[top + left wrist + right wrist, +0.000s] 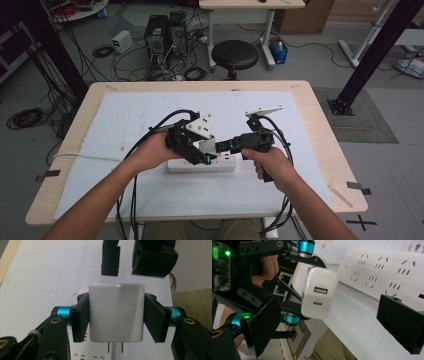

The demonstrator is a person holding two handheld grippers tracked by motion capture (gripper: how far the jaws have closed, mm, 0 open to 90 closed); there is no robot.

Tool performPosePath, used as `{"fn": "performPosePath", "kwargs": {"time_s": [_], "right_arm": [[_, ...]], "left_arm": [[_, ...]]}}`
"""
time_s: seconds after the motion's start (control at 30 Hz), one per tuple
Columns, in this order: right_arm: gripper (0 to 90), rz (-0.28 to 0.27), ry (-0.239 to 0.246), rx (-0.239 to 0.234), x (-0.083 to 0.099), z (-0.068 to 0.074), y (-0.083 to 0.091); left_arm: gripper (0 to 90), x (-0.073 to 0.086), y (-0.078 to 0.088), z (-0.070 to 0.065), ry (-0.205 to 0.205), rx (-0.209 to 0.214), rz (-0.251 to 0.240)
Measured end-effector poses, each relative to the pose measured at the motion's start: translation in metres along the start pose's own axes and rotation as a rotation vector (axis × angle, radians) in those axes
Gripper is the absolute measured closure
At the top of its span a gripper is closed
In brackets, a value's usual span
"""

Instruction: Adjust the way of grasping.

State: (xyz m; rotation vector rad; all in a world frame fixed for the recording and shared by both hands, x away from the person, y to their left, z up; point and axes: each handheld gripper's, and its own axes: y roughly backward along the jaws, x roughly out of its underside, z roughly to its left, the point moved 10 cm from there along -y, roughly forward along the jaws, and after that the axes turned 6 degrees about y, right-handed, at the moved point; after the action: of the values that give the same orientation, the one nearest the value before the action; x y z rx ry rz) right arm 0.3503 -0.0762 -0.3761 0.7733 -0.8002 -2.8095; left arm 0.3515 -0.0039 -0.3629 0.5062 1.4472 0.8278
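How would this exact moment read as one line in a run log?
left gripper: shut on white charger | charger prongs: above power strip, not inserted | right gripper: open, beside charger

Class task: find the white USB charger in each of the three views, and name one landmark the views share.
High view: hidden among the grippers at centre, too small to tell.
Left gripper view: white USB charger at centre, clamped between the left gripper jaws.
Right gripper view: charger centre-left.
Shared landmark: white power strip.
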Motion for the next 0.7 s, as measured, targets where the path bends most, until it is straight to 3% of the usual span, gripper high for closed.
{"fn": "performPosePath", "kwargs": {"time_s": [0.33, 0.7], "right_arm": [[26.4, -0.038, -0.035, -0.069, -0.006, -0.0032, -0.0046], [45.1, -0.015, -0.05, -0.128, -0.0026, -0.0014, -0.0109]], "left_arm": [[42.4, -0.0052, -0.0035, -0.0028, -0.008, -0.002, -0.015], [42.4, -0.009, -0.0066, -0.0085, -0.032, -0.011, -0.024]]}}
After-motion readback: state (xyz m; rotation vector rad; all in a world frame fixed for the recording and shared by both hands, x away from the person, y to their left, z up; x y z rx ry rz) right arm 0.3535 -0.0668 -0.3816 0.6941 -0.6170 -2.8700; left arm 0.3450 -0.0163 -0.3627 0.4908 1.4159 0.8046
